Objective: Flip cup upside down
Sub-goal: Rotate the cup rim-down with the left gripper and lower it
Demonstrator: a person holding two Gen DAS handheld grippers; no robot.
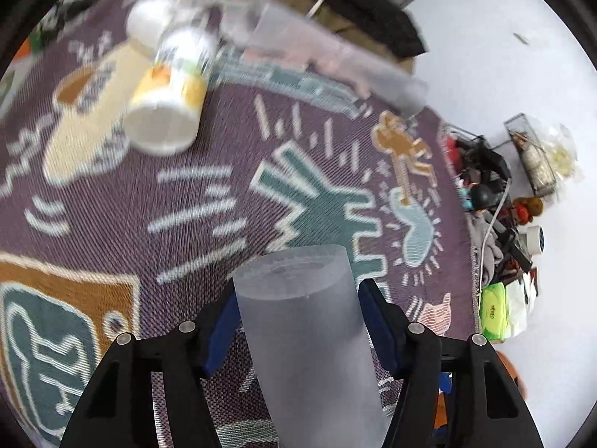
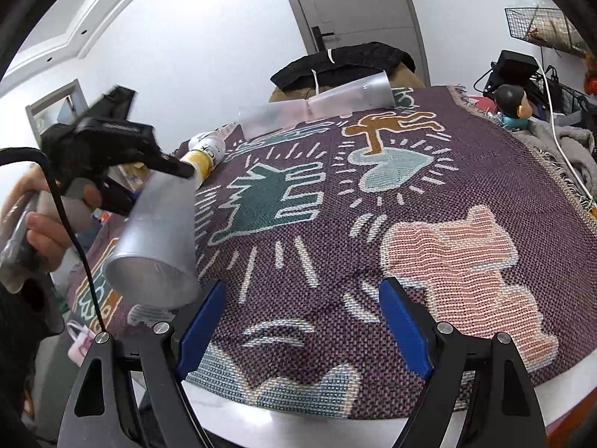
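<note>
A frosted translucent cup (image 1: 309, 332) is clamped between the blue pads of my left gripper (image 1: 298, 295), its closed base pointing away from the camera over the purple patterned cloth (image 1: 209, 201). In the right wrist view the same cup (image 2: 160, 239) hangs tilted in the air at the left, open mouth toward the lower left, held by the left gripper (image 2: 164, 179) in a hand. My right gripper (image 2: 302, 295) is open and empty, low over the near part of the cloth (image 2: 335, 224).
A yellow and white bottle (image 1: 171, 89) lies on the cloth at the far left. Two more frosted cups (image 2: 321, 108) lie on their sides at the cloth's far edge. Clutter, a wire basket (image 1: 530, 153) and a figurine (image 2: 511, 104) sit on the right.
</note>
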